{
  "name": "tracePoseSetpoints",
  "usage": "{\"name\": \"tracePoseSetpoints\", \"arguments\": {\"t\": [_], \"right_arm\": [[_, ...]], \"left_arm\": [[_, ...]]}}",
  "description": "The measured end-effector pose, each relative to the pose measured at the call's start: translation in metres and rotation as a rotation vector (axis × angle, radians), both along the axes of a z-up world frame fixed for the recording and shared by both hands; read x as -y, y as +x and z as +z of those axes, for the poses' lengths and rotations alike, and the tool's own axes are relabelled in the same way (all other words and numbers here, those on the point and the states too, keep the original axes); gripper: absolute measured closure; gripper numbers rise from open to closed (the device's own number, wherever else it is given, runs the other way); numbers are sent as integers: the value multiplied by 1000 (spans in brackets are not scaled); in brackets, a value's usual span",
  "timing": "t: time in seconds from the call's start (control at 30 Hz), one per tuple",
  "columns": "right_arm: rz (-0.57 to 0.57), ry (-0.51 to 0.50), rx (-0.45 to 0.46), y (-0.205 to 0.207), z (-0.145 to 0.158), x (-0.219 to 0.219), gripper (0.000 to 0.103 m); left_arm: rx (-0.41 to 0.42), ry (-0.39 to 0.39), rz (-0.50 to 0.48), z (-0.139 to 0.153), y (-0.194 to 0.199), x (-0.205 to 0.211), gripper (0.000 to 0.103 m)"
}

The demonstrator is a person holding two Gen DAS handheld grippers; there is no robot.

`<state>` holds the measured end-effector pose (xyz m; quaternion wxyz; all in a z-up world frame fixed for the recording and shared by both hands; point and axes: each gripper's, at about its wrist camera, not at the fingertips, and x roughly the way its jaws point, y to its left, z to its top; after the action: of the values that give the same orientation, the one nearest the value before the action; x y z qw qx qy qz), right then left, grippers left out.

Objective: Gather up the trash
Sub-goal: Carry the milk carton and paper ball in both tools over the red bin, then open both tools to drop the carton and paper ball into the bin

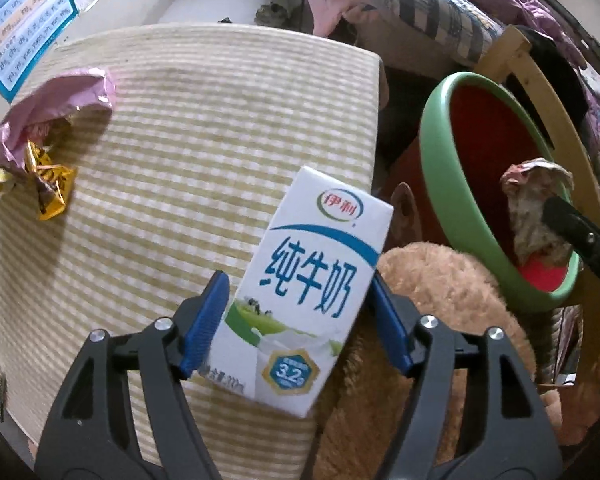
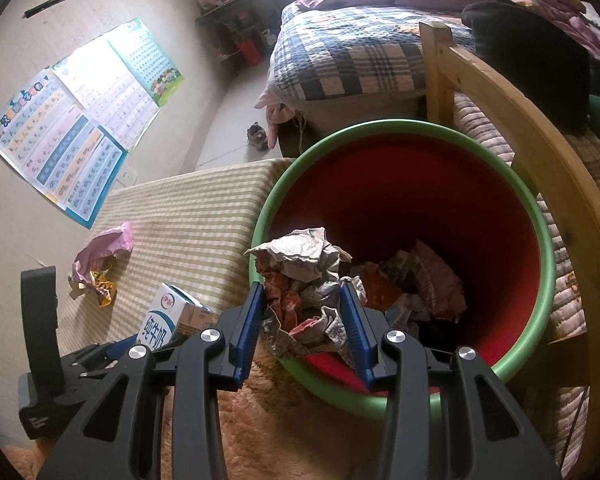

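Your red bin (image 2: 452,216) with its green rim (image 1: 440,152) stands between the striped table (image 1: 203,128) and the wooden bed frame (image 2: 512,92), tilted so its mouth faces your right gripper (image 2: 304,320). Crumpled paper and wrappers already lie inside it.

Your left gripper (image 1: 295,312) clamps a white milk carton (image 1: 312,280) by its two narrow sides, blue pads pressed against it. The carton reads "伊利" in a red-and-green oval, "纯牛奶" in large blue characters, and "3.2g" in a hexagonal badge near the bottom. Its long axis runs away from your gripper, top end leaning right toward the bin; it sits over the table's right edge, above a brown plush surface (image 1: 440,300).

Your right gripper pinches a wad of crumpled printed paper (image 2: 304,276) at the bin's near rim, over the opening; print on it is too creased to read.

On the table's far left, a pink wrapper (image 1: 55,108) lies touching a gold foil wrapper (image 1: 49,184).
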<state>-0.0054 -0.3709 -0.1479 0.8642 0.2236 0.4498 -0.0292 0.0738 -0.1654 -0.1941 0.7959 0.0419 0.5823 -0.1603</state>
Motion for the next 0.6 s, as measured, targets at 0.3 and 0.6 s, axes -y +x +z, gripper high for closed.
{"name": "tracePoseSetpoints", "arguments": {"t": [0.3,0.6], "right_arm": [[-65,-7,10,-2,2,23,64],[-190,-54,24,-19,13,71,64]], "left_arm": [[110,-170,40,60,-4,1,50],[86,-280,-129,81,-5,83,49]]}}
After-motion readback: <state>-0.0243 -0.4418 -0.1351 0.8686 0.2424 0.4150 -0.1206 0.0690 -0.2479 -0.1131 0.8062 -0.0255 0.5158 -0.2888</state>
